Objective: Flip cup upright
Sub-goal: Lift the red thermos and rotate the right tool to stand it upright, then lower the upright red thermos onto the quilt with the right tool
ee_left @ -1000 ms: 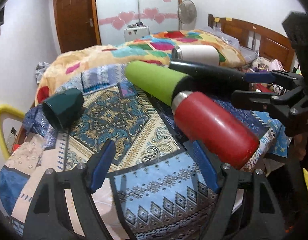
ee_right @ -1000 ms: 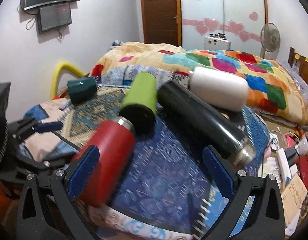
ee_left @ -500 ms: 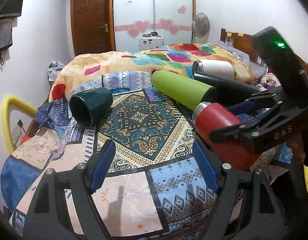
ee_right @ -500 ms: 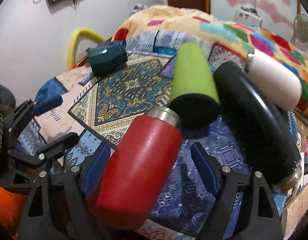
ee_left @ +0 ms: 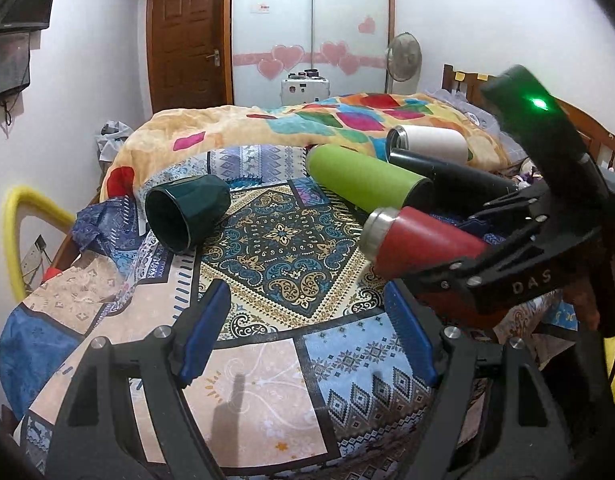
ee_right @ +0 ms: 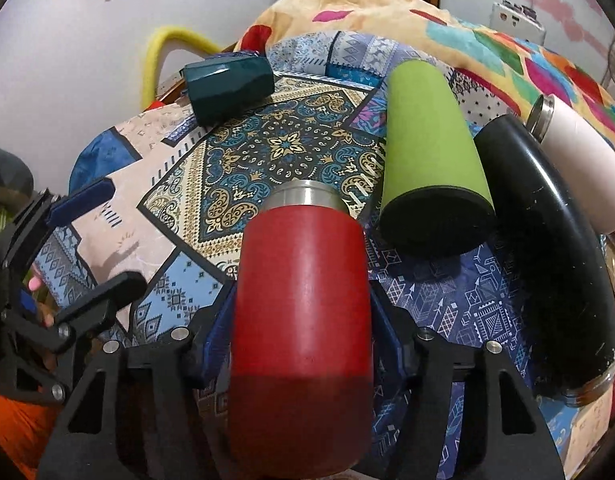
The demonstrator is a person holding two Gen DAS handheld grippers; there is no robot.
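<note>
Right gripper jaws closed around the red cup, which lies on its side on the patterned cloth, steel rim pointing away; gripped mid-body, probably so it can pivot upright. Left gripper wide open, empty, hovering clear.

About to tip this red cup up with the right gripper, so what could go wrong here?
The right gripper clamps the red cup low on its body, so it may slip while swinging. The green bottle lies close beside it and could get knocked. The patterned cloth looks soft and wrinkled, so the cup may topple once stood up.
</note>
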